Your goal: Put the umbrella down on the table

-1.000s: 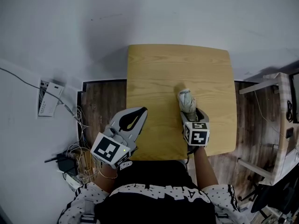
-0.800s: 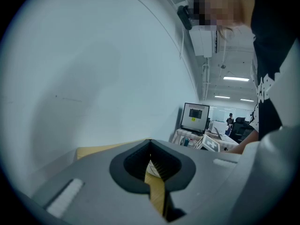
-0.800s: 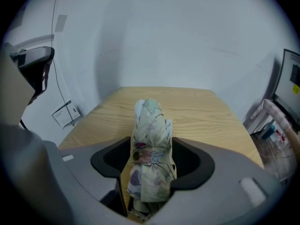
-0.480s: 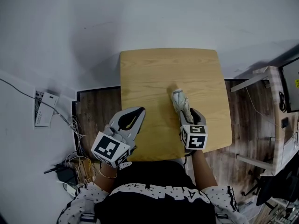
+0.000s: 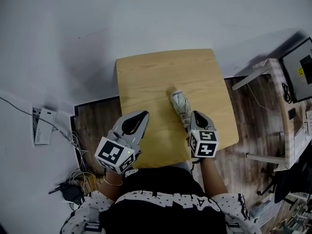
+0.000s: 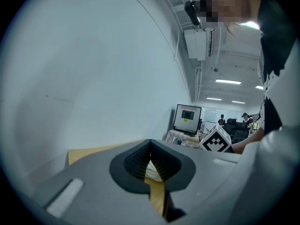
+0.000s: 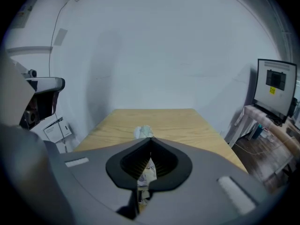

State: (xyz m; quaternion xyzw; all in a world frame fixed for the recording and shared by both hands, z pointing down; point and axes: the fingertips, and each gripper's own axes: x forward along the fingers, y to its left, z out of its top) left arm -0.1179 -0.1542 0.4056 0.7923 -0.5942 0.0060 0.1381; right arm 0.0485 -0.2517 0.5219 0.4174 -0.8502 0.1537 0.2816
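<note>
The folded umbrella (image 5: pixel 181 106) lies on the wooden table (image 5: pixel 146 77), a little right of the middle, with its length running from the near edge toward the wall. Its far end rests on the bare wood and its near end reaches under the tip of the right gripper (image 5: pixel 196 116). In the right gripper view the jaws of the right gripper (image 7: pixel 150 139) have just been closing and now meet at their tips. The pale, patterned cloth of the umbrella (image 7: pixel 143 131) shows past the tips and through the oval gap behind them, lying on the table (image 7: pixel 197 125) and not pinched by the pads. The left gripper (image 5: pixel 144 115) hangs over the near left part of the table, well apart from the umbrella, pointing toward the wall. In its own view the left gripper (image 6: pixel 150 142) has its jaws closed tip to tip with nothing between them; only tabletop and a bit of something white show through the gap. A monitor (image 7: pixel 276 90) stands on a stand to the right of the table, and cables (image 5: pixel 80 174) lie on the floor to the left.
</note>
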